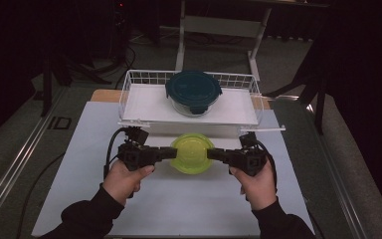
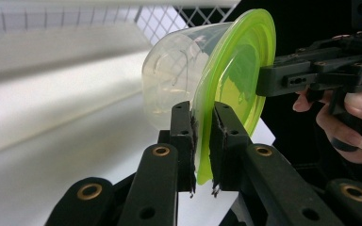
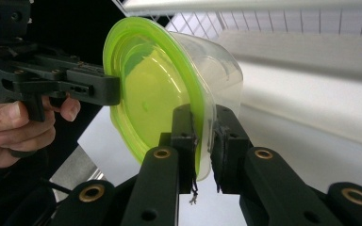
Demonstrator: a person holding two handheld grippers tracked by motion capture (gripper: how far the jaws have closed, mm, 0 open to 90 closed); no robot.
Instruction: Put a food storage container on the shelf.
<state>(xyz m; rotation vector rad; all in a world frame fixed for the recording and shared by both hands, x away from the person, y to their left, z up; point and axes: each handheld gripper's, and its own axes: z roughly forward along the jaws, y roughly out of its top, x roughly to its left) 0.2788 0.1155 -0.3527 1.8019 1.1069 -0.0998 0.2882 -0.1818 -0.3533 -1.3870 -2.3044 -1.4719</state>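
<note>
Fingers first: both pairs are clamped on the rim of the green-lidded container (image 1: 192,153), my left gripper (image 1: 168,153) pinching its left edge and my right gripper (image 1: 214,153) pinching the opposite edge. In the left gripper view the two black fingers (image 2: 183,136) close on the lime lip with the clear tub bulging away behind it; the right gripper view shows the same bite from the other side, fingers (image 3: 185,136) tight on the rim. My hands sit just behind, gripping the handles low over the white table (image 1: 179,209).

The container hangs between the two grippers, apparently just above the table, right in front of the wire basket (image 1: 129,87). I judge the step in hand to be carrying it forward into that basket. To do that well, I should keep both grips level and move them together, since each holds only a thin flexible lip and any twist could peel the lid or let it slip. Lifting high enough to clear the front wire rail matters before going forward.

Farther on, the dark-lidded glass container (image 1: 194,92) sits in the basket, toward its back and middle. I would aim for the bare tray floor beside it, well apart from it.
</note>
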